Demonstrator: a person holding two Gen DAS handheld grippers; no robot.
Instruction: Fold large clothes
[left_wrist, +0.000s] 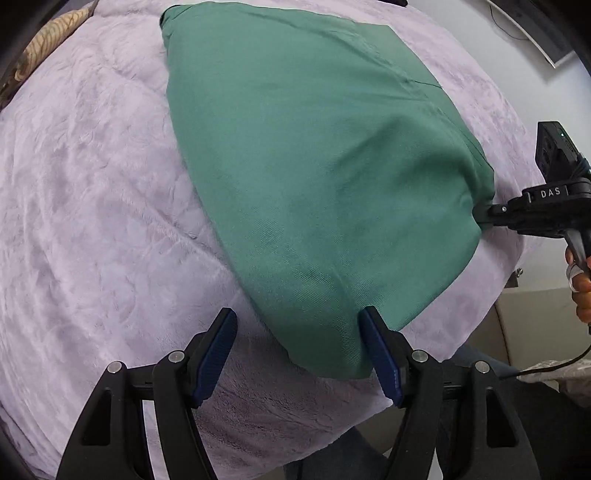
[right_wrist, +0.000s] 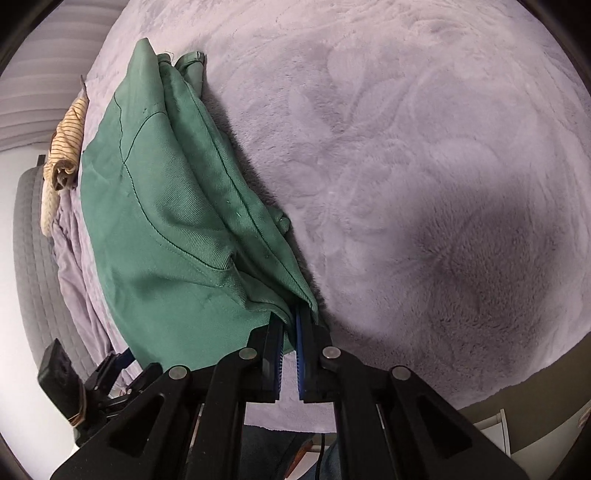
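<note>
**A:** Two grippers on one piece of clothing here. The right gripper (right_wrist: 290, 325) has its blue-padded jaws pinched together on a corner of the green garment (right_wrist: 166, 236), with fabric bunched up between the pads. From the left wrist view you can see the same thing side-on: the black tool bites the garment's right-hand corner, and the cloth is drawn into a taut point there. There's a hand (left_wrist: 581, 291) on the tool's handle at the far right edge.

**B:** And the left one?

**A:** The left gripper (left_wrist: 297, 354) is spread apart and clamped on nothing. Its right finger (left_wrist: 380, 358) sits right at the near edge of the garment, looks like it's touching or just under the hem, hard to call. The left finger (left_wrist: 216, 354) is over bare blanket, clear of the cloth.

**B:** Where's the garment lying?

**A:** Flat-ish on a fuzzy lilac blanket (left_wrist: 92, 221) that covers the bed. It's folded over on itself; the right wrist view shows several layers stacked, with dark stitching lines and a seam running along the folded edge. It stretches away from both tools toward the far side of the bed.

**B:** Anything else up there?

**A:** A yellowish striped cloth (right_wrist: 66, 155) crumpled beyond the garment's far end, close to it at the blanket's edge.
</note>
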